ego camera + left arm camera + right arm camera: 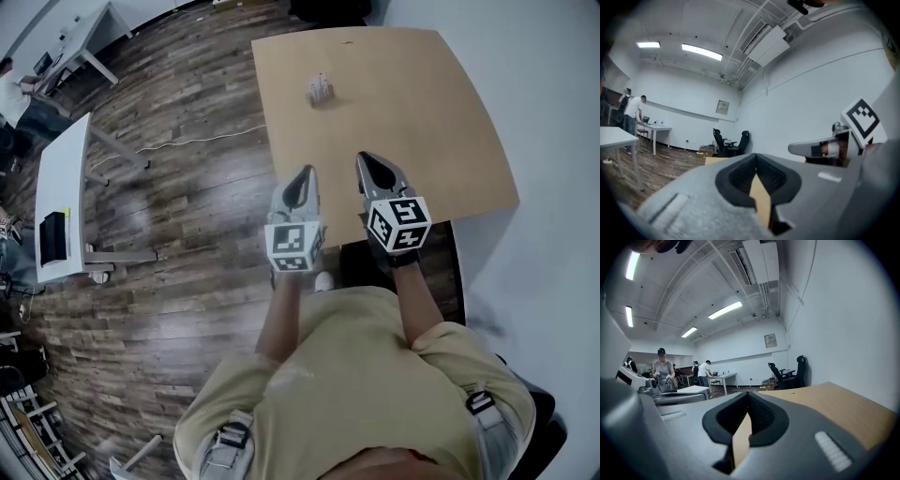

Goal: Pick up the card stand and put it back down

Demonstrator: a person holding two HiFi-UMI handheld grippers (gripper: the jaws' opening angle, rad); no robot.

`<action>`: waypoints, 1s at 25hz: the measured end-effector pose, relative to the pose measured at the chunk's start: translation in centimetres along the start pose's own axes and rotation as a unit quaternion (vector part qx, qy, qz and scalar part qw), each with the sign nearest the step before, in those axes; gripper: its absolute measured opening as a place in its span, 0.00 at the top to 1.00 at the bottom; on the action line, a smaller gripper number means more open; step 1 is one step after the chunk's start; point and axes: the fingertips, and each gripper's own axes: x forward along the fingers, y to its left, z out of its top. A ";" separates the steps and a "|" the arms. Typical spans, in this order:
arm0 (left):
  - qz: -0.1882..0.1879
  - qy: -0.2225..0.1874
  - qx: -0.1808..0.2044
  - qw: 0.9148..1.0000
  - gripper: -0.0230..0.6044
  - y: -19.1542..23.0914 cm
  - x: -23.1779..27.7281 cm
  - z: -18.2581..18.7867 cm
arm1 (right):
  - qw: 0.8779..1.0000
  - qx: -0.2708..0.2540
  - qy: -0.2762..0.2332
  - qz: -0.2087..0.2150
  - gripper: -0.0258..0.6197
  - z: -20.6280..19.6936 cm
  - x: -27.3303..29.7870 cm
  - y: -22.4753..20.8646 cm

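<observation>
The card stand (pixel 321 90), small and pale, stands upright on the far part of the tan table (pixel 441 112). My left gripper (pixel 305 172) hangs at the table's near left corner, over the edge, with its jaws shut and nothing between them. Just to its right, my right gripper (pixel 367 158) is over the near part of the table, also shut and empty. Both point toward the stand and are well short of it. In the left gripper view the shut tips (pixel 756 156) hide the stand. The right gripper view shows its shut tips (pixel 747 394) and bare tabletop (pixel 825 404).
A white desk (pixel 61 202) stands on the wooden floor at the left, and a pale cable (pixel 187 142) runs toward the table. A white wall borders the table's right side. Black office chairs (pixel 726 140) and people at a far desk (pixel 705 373) are in the background.
</observation>
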 end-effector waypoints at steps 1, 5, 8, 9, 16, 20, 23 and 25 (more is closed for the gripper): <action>0.005 0.005 0.011 1.000 0.96 0.7 0.8 -0.4 | 1.000 0.000 0.002 0.001 0.96 -0.2 1.1 -0.4; 0.024 0.059 0.044 0.997 0.96 3.5 4.8 -2.7 | 0.999 -0.023 0.019 0.013 0.96 -0.7 5.2 -1.9; 0.029 0.078 0.033 0.996 0.96 4.9 8.4 -3.4 | 0.998 -0.038 0.039 0.013 0.95 -1.1 8.2 -4.1; 0.027 0.081 0.029 0.996 0.96 5.3 9.6 -3.6 | 0.998 -0.037 0.044 0.016 0.96 -1.3 9.3 -4.8; 0.011 0.107 0.033 0.994 0.96 7.6 17.5 -5.2 | 0.996 -0.015 0.081 0.026 0.96 -2.6 16.2 -9.5; -0.011 0.092 0.038 0.995 0.96 9.3 20.9 -7.5 | 0.996 -0.009 0.074 0.048 0.96 -5.4 19.8 -11.1; -0.014 0.107 0.029 0.994 0.96 11.6 23.6 -10.2 | 0.994 -0.005 0.093 0.050 0.96 -8.1 22.4 -12.6; -0.010 0.118 0.020 0.993 0.96 12.7 25.1 -11.9 | 0.993 0.004 0.112 0.046 0.95 -10.0 23.3 -13.9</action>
